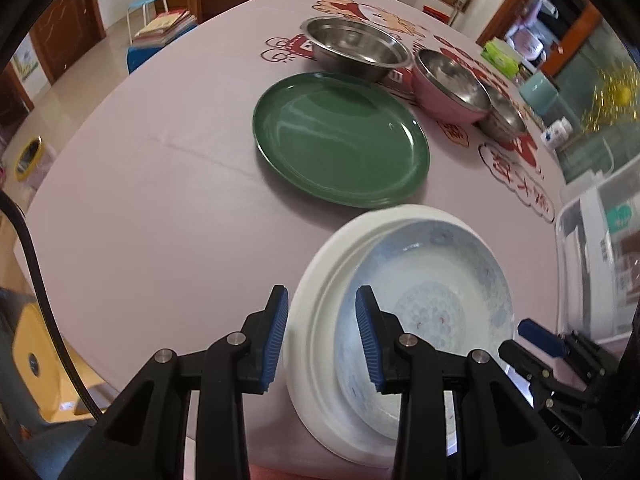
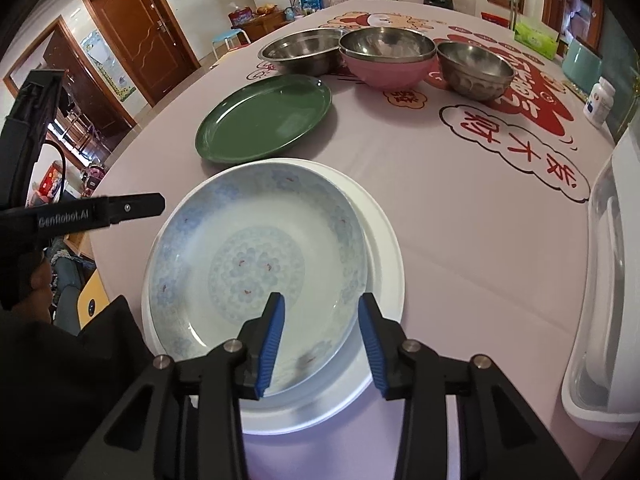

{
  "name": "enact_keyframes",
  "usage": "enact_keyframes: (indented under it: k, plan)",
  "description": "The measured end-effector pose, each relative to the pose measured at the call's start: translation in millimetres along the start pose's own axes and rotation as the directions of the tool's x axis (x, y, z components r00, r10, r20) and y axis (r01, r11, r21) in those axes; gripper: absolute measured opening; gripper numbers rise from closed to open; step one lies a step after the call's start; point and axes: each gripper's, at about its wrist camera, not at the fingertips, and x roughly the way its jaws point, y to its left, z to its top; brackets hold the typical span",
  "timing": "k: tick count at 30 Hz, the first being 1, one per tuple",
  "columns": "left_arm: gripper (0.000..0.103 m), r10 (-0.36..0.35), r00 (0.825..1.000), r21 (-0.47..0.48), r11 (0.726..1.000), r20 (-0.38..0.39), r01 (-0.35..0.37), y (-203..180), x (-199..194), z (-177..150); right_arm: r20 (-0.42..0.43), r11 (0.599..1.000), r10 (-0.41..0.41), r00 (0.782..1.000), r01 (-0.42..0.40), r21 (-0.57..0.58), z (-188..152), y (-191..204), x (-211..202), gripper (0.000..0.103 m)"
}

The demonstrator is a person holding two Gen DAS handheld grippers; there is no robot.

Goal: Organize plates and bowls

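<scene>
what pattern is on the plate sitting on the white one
Pale blue floral pattern with tiny red marks on the patterned plate, clearest from the right wrist view; it rests on the white plate.

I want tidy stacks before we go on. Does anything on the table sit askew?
Yes. The blue-patterned plate sits off-centre on the white plate, shifted toward its left, leaving a wide white crescent on the right. Nothing looks spilled or broken.

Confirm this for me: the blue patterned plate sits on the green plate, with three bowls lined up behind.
Not quite. The blue patterned plate sits on a white plate, not the green one. The green plate lies apart and bare, farther back. The right wrist view shows it. The three bowls are lined up behind, as you said.
</scene>
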Motion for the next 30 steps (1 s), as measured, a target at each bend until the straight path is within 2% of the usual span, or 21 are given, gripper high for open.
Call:
enact_keyframes:
  k: [7, 16, 22, 26, 30]
  plan:
    - [0.034, -0.006, 1.000, -0.035, 0.999, 0.004, 0.006, 17.1, 6.3, 9.5, 0.029, 0.998, -0.033, 0.999, 0.031, 0.054, 2.9, 4.9, -1.7, 0.042]
    - [0.034, 0.016, 1.000, -0.008, 1.000, -0.008, -0.016, 47.5, 6.3, 22.5, 0.067, 0.996, -0.030, 0.997, 0.024, 0.088, 22.4, 33.2, 10.2, 0.042]
    - [0.036, 0.047, 0.999, 0.047, 0.998, -0.023, -0.046, 64.1, 6.3, 40.0, 0.076, 0.991, -0.035, 0.996, 0.024, 0.133, 34.6, 50.7, 21.6, 0.042]
    - [0.046, 0.038, 0.999, 0.103, 0.994, -0.032, -0.034, 67.3, 6.0, 56.7, 0.085, 0.982, -0.040, 0.996, 0.024, 0.188, 42.0, 58.1, 28.3, 0.042]
    - [0.048, 0.030, 0.999, 0.155, 0.988, -0.035, -0.024, 70.9, 5.6, 71.9, 0.107, 0.965, -0.055, 0.993, 0.026, 0.261, 49.7, 61.7, 33.0, 0.042]
